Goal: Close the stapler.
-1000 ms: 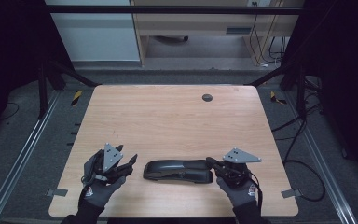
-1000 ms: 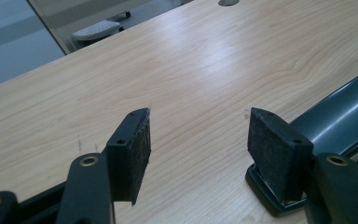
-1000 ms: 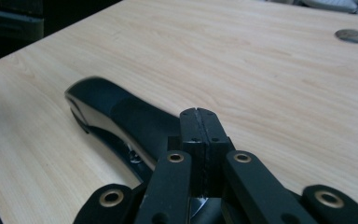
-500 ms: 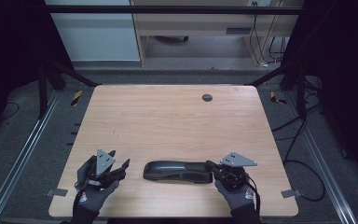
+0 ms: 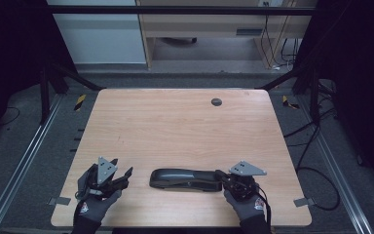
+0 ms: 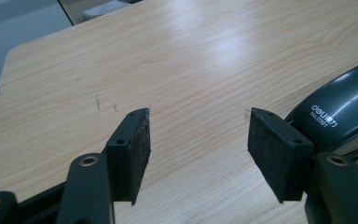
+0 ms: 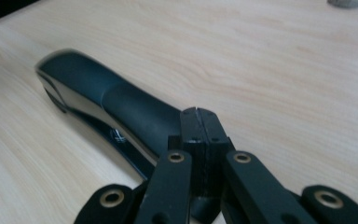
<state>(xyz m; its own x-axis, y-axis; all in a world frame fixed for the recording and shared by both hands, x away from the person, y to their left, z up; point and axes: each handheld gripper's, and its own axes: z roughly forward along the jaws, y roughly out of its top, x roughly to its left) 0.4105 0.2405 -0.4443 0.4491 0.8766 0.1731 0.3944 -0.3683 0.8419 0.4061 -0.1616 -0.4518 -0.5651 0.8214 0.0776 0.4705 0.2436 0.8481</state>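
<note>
Left gripper (image 5: 124, 176) lower; glossy stapler (image 5: 185, 178).

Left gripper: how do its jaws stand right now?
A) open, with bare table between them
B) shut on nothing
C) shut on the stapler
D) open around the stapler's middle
A: in the left gripper view the left gripper has its jaws wide apart with only wooden table between them, and the black stapler lies off to one side beyond one jaw.

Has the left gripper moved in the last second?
Yes. The left gripper has pulled back toward the table's near edge and away from the stapler, jaws open.
</note>
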